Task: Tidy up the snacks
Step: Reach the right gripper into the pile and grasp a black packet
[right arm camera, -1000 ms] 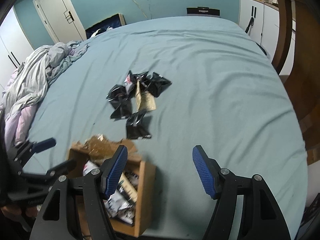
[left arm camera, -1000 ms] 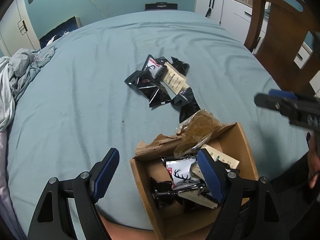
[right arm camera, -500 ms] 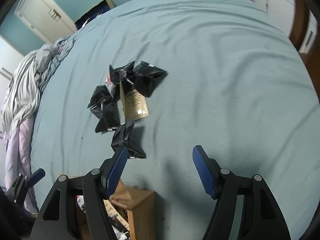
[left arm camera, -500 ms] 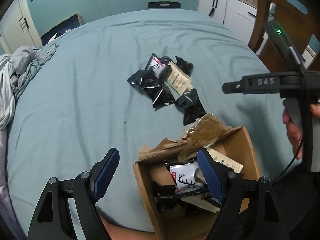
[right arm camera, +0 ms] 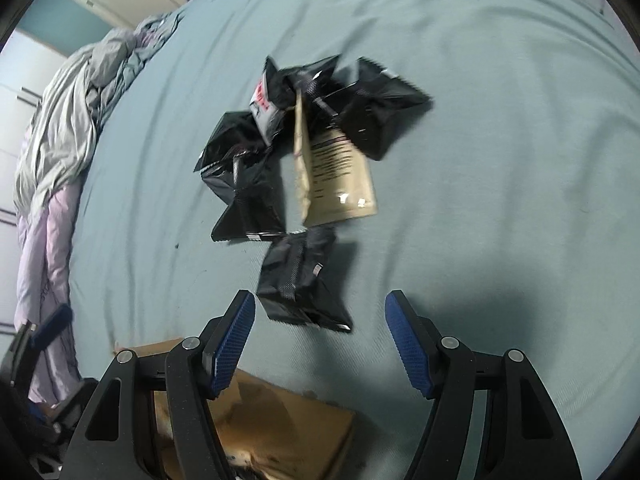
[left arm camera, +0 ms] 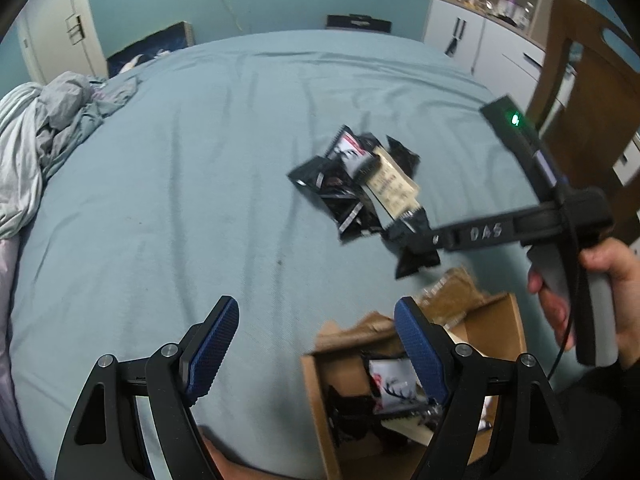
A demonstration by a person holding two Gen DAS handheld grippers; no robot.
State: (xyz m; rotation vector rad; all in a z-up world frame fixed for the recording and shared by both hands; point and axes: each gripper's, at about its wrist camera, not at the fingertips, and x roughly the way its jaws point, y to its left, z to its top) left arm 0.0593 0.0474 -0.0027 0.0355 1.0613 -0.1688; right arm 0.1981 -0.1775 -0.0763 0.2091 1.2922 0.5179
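Note:
Several black snack packets [left arm camera: 344,196] [right arm camera: 248,184] and a beige packet [right arm camera: 336,176] [left arm camera: 392,188] lie in a loose pile on the blue-green bed sheet. The nearest black packet [right arm camera: 304,284] sits just ahead of my right gripper [right arm camera: 320,340], which is open and empty above it. A brown cardboard box [left arm camera: 320,396] [right arm camera: 280,436] at the near edge holds more packets, one white with a deer print [left arm camera: 392,384]. My left gripper [left arm camera: 316,344] hangs open and empty, its right finger over the box. In the left wrist view the right gripper body [left arm camera: 520,228] reaches over the pile, held by a hand [left arm camera: 612,292].
Crumpled grey bedding [left arm camera: 44,136] [right arm camera: 68,112] is heaped at the bed's left side. A wooden chair [left arm camera: 584,128] and white cabinets [left arm camera: 488,48] stand to the right. Torn brown paper [left arm camera: 452,296] sticks up from the box's far edge.
My right gripper has moved forward and down over the pile, so the packets look much closer. The left gripper has shifted slightly left, leaving the box further right in its view.

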